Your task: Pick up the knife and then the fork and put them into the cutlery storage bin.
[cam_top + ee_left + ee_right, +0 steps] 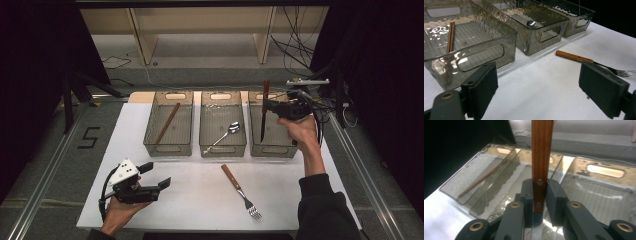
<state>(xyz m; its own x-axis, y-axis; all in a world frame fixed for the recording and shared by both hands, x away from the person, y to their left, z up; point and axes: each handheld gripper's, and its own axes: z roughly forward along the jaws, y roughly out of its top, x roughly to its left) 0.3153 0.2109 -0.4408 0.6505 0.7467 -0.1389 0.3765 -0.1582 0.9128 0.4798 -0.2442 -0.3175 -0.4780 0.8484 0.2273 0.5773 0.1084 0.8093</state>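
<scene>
My right gripper (269,106) is clamped tight on a knife (263,117), pads pinching the wooden handle low down, near where it meets the blade. The knife hangs upright over the right bin (277,150), handle up, dark blade pointing down into it. In the right gripper view the handle (541,150) is smooth reddish-brown wood with two round metal rivets, flat-sided and straight, rising between my black jaws.

My left gripper (159,176) sits low near the table's front left, jaws wide apart with nothing between them. In the left gripper view the pads (602,88) are thick, matte black rectangular blocks.

The table (200,200) is a plain white, matte board. Three bins stand in a row across its far side, all smoky translucent plastic, rectangular, with ribbed floors, rippled glossy walls and cut-out handle slots at the ends. The left bin (150,145) holds chopsticks (167,123), thin brown wooden sticks lying diagonally. The middle bin (205,147) holds a spoon (223,136), shiny metal, lying diagonally with its bowl toward the far right. I can't tell whether anything lies on the floor of the right bin.

A fork (241,191) lies on the bare table in front of the middle bin: flat wooden handle, metal neck and tines pointing toward me.
</scene>
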